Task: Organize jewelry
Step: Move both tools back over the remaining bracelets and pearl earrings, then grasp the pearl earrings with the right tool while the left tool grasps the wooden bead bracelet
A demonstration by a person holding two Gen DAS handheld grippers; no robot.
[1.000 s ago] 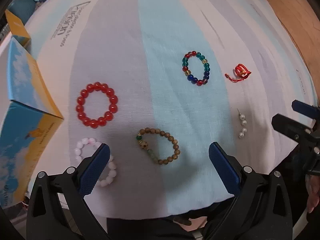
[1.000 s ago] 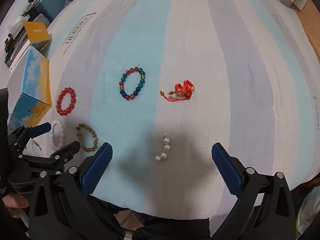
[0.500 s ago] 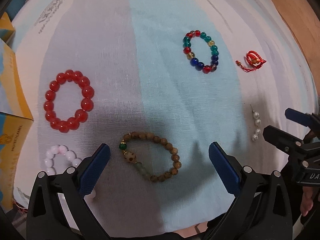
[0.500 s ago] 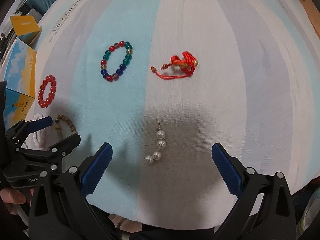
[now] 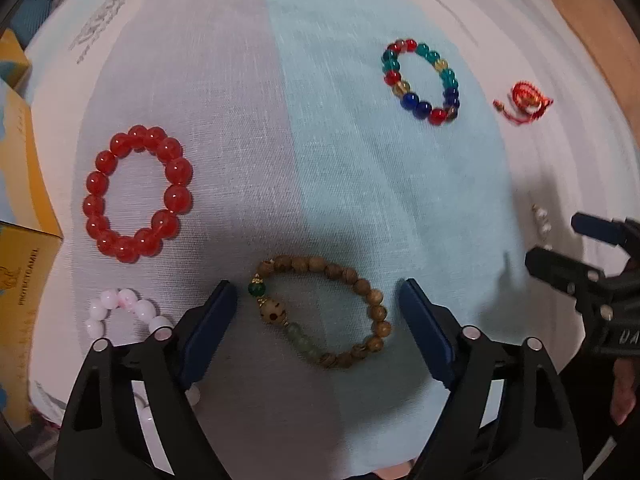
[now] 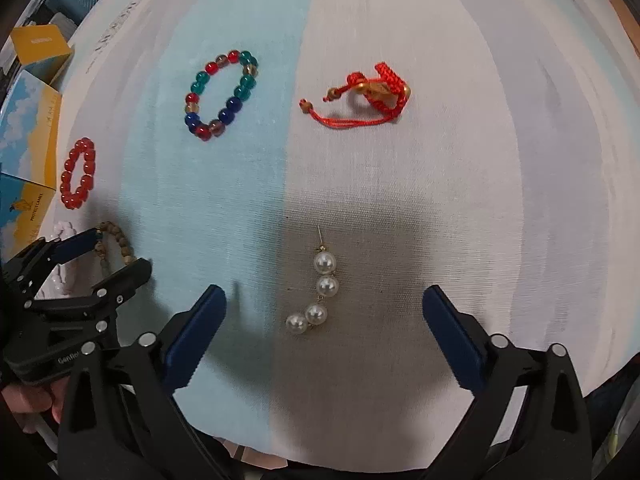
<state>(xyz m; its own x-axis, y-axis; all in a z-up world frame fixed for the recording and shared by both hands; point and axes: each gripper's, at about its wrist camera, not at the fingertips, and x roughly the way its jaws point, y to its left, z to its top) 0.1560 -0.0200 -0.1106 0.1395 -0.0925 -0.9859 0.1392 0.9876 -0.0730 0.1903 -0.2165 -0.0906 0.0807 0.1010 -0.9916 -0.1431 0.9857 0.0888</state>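
My left gripper [image 5: 316, 312] is open, its jaws on either side of a brown wooden bead bracelet [image 5: 324, 314] lying on the striped cloth. A red bead bracelet [image 5: 136, 194] lies to its left and a pink-white bead bracelet [image 5: 120, 312] is partly hidden under the left finger. A multicolour bead bracelet [image 5: 422, 80] and a red cord ring [image 5: 526, 100] lie farther off. My right gripper [image 6: 324, 320] is open around a pearl earring [image 6: 320, 290]. The multicolour bracelet [image 6: 222, 94] and red cord ring [image 6: 372, 94] lie beyond it.
A blue and yellow box [image 5: 20, 248] stands at the cloth's left edge, also in the right wrist view [image 6: 28, 152]. A second yellow box [image 6: 40, 48] sits behind it. The cloth's front edge runs just under both grippers. A wooden floor [image 5: 592, 40] shows at the right.
Both grippers have moved forward and down toward the cloth. The wooden bracelet now lies between the left jaws and the pearl earring between the right jaws.
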